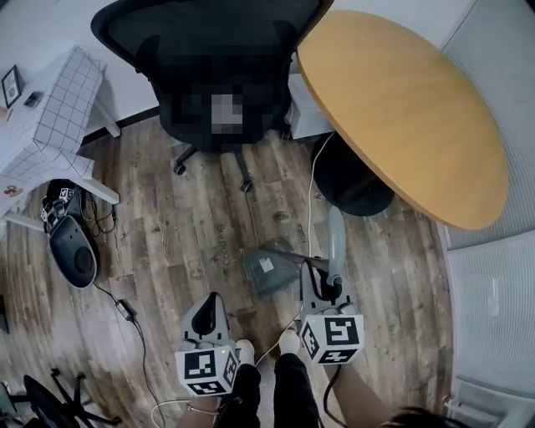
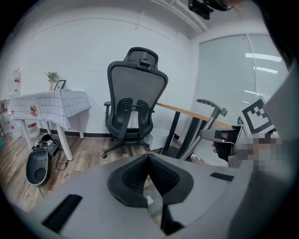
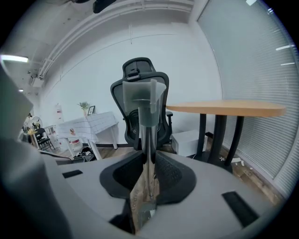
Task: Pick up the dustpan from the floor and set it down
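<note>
Right claw point(image 1: 322, 280): nearest of all, down by the person's legs on the near side of the office chair point(image 1: 209, 25); pinching the upright handle of the dustpan point(image 1: 269, 269), pole caught between ribbed black pads
Left claw point(image 1: 213, 301): level with the right one, equally far from the chair; tips pressed together on nothing; it points toward the chair and looks idle
Dustpan: scoop lies between the chair and the right claw, low over the floor point(image 1: 184, 217); whether it touches the planks I cannot tell
Step in hand: the pick-up, I judge; the grip is made and the setting-down is not yet done
Next move: probably a straight carry with the handle kept upright; the scoop hangs off to one side, so the pole may twist in the pads; a firm squeeze and a slow lowering would suit
Materials: handle a slim shiny metal tube topped by a pale, flared plastic grip; scoop smooth grey plastic, a wedge with a white label; floor matte wood-grain planks; chair black mesh on a star base
</note>
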A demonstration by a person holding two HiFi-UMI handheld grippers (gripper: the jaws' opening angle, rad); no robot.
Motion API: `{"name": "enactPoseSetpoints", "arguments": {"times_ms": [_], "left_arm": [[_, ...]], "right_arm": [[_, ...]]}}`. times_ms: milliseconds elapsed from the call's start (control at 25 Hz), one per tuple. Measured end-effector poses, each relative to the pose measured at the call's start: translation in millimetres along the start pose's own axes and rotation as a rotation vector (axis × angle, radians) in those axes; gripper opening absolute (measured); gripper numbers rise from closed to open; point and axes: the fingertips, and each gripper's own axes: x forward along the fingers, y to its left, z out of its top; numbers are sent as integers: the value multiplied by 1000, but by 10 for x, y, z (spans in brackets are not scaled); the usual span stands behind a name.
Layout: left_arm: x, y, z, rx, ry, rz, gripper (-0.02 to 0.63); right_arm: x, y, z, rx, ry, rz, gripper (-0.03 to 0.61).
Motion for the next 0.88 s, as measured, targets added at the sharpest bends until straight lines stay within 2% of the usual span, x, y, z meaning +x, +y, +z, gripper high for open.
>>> {"name": "enactPoseSetpoints", "arguments": {"times_ms": [320, 600, 880], "left_arm": [[-290, -559, 724, 78, -93, -153, 5], [-574, -1360, 1236, 168, -122, -314, 5], [-768, -2091, 1386, 232, -114, -465, 5]], "right_arm": [[-691, -92, 643, 4, -79, -93, 95], [-1414, -395, 1068, 2, -105, -207, 94], [-2163, -838, 1254, 40, -107, -334, 94]]}}
